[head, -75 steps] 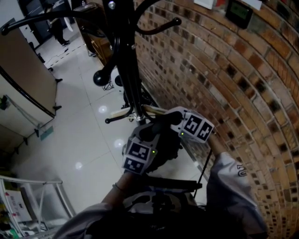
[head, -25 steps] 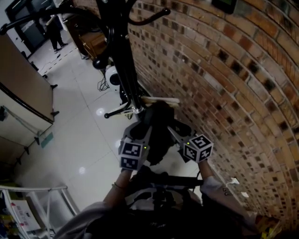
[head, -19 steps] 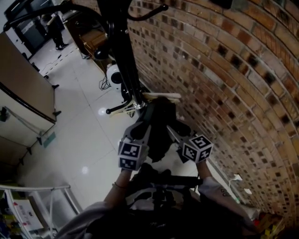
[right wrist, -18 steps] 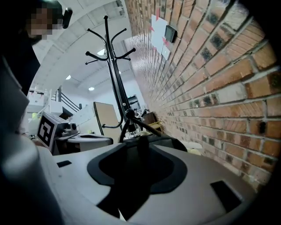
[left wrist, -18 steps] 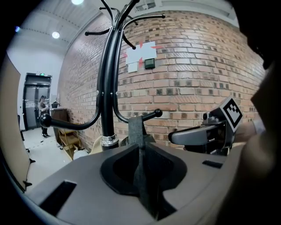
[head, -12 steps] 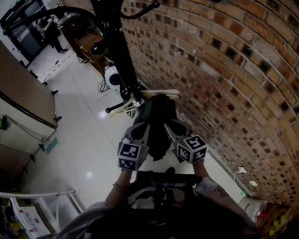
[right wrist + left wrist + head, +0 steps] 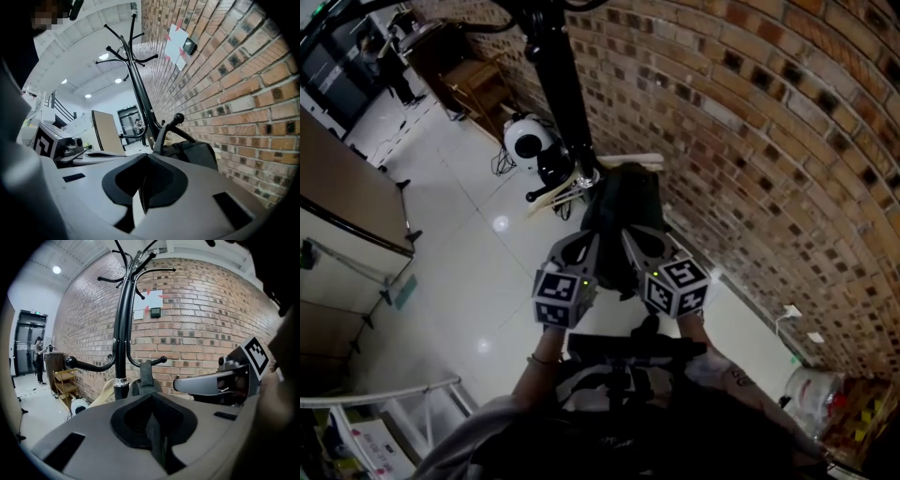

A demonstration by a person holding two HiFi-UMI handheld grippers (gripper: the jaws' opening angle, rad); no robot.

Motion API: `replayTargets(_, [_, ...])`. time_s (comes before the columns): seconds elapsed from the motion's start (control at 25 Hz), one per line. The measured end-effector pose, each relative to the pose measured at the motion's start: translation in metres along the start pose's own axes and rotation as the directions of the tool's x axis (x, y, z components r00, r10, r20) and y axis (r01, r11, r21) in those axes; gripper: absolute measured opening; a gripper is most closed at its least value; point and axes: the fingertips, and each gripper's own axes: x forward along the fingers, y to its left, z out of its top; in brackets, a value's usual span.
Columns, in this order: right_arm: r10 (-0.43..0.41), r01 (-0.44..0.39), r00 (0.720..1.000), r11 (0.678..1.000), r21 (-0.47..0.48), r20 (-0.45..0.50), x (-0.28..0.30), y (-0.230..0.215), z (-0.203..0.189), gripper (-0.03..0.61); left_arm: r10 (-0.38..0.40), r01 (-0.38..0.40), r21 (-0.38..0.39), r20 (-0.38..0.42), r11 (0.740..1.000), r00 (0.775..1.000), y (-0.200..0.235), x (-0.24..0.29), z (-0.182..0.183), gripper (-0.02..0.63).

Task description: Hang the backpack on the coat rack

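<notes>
The black backpack [image 7: 623, 211] hangs against the black coat rack [image 7: 558, 84], beside the brick wall. In the left gripper view its top strap [image 7: 146, 376] loops up by a knobbed lower hook [image 7: 159, 361] of the rack [image 7: 121, 333]. The right gripper view shows the backpack's body [image 7: 194, 152] just beyond the jaws, under a knobbed hook [image 7: 178, 118]. My left gripper [image 7: 584, 242] [image 7: 151, 398] and right gripper [image 7: 634, 236] [image 7: 148, 160] sit side by side just short of the bag. Both are shut with nothing between the jaws.
The brick wall [image 7: 750, 141] runs close on the right. A white round appliance [image 7: 525, 141] and a wooden shelf [image 7: 478, 80] stand behind the rack's base. A brown partition [image 7: 342, 183] is at the left, a person [image 7: 38, 359] far off by a doorway.
Both grippers stood wide open at the backpack a second ago; they have shut and drawn back from it. The backpack stays hanging on the rack.
</notes>
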Motion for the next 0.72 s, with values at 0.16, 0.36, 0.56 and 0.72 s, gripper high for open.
replayTargets(0.16, [-0.035,0.035,0.999,0.999,-0.001,0.009,-0.001,0.019,-0.005,0.005,-0.004,0.004,-0.007,-0.027,1.0,1.0,0.008,-0.021,-0.005,0.005])
replayTargets(0.36, [-0.084,0.084,0.996,0.996,0.009,0.018,-0.007,0.034,-0.014,0.003,-0.044,0.044,0.021,-0.016,0.999,0.999,0.004,-0.039,-0.008,0.005])
replayTargets(0.56, [-0.111,0.111,0.994,0.994,0.007,0.002,-0.012,0.045,-0.023,0.004,-0.083,0.083,-0.005,-0.01,0.997,0.996,-0.003,-0.047,-0.01,0.005])
replayTargets(0.72, [-0.135,0.135,0.991,0.991,0.0,-0.007,-0.021,0.049,-0.024,0.004,-0.106,0.106,-0.004,-0.003,0.994,0.994,-0.01,-0.052,-0.011,0.005])
